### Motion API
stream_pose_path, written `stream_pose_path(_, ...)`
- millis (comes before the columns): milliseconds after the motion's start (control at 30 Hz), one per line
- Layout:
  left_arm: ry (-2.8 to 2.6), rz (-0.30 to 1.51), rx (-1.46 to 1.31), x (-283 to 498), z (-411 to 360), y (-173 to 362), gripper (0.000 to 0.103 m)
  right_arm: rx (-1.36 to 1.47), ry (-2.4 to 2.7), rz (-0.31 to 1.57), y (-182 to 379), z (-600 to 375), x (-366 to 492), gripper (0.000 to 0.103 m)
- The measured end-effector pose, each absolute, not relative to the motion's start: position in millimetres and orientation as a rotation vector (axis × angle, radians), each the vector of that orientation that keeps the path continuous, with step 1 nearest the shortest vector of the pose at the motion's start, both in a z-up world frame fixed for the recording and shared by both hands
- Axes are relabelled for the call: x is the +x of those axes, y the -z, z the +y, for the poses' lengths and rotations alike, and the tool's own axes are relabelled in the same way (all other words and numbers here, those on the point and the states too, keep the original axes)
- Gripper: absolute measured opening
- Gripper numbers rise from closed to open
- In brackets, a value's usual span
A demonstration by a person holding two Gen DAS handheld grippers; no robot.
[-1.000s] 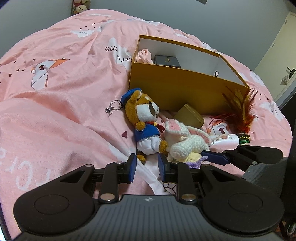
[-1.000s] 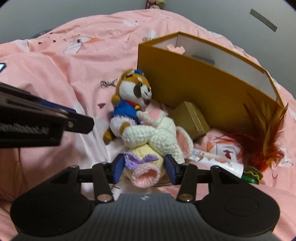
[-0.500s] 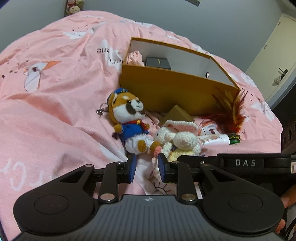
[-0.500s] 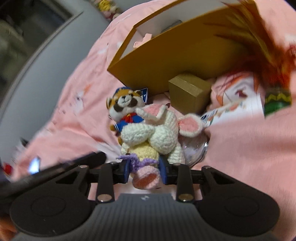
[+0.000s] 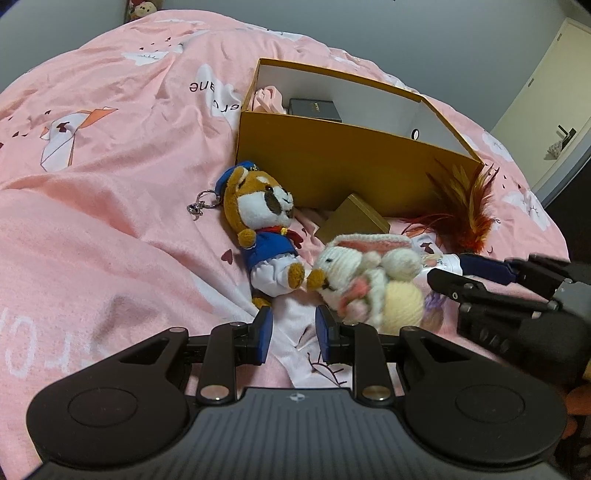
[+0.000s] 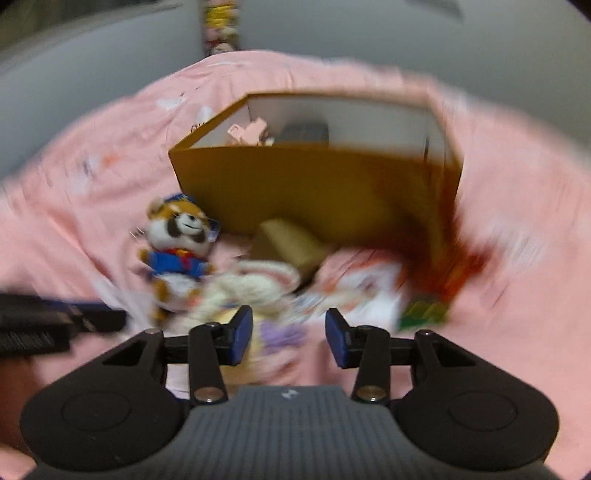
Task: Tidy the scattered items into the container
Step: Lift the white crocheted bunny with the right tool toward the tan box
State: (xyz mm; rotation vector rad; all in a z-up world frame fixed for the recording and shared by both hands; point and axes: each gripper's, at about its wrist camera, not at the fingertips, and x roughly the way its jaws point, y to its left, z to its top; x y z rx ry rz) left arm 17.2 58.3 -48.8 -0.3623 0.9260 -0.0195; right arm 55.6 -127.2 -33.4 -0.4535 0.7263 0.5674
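Hovering low over a pink bed (image 5: 92,221), both grippers have jaws spread and empty. Just ahead of the left gripper (image 5: 293,332) lies a crocheted bunny (image 5: 369,277), beside a raccoon plush (image 5: 266,236); beyond them, the open yellow box (image 5: 332,166) waits to receive them. The right gripper (image 6: 290,338) view is blurred.

A pink duvet (image 5: 110,192) printed with white clouds, origami birds and dark lettering covers the bed. Grey walls (image 5: 406,33) stand behind it, a cream door (image 5: 546,92) at the right. Small plush toys (image 5: 142,7) sit at the far edge.
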Motion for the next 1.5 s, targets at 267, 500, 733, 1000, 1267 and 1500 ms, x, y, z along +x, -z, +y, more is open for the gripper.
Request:
stream_pose_path(267,0.026,0.924,-0.363,18,57,48,0.028,-0.703,-0.748,0.599,31,-120,29,0.027)
stream_pose_path(500,0.02,0.915,-0.357,16,58,45,0.028,-0.927,-0.924,0.521,33,-100,-10,0.035)
stream_pose_path(733,0.024,0.908,-0.371,16,61,44,0.028,-1.165,-1.021,0.491,49,-77,-16,0.041)
stream_pose_path(1000,0.029,0.902,-0.406,13,72,46,0.028,-1.401,-1.039,0.48,70,-62,-3,0.055)
stream_pose_path(1267,0.039,0.91,-0.421,14,76,49,0.028,-1.328,-0.982,0.58,70,-71,31,0.056)
stream_pose_path(1500,0.036,0.92,-0.418,15,76,50,0.028,-1.014,-0.943,0.782,67,-69,62,0.055)
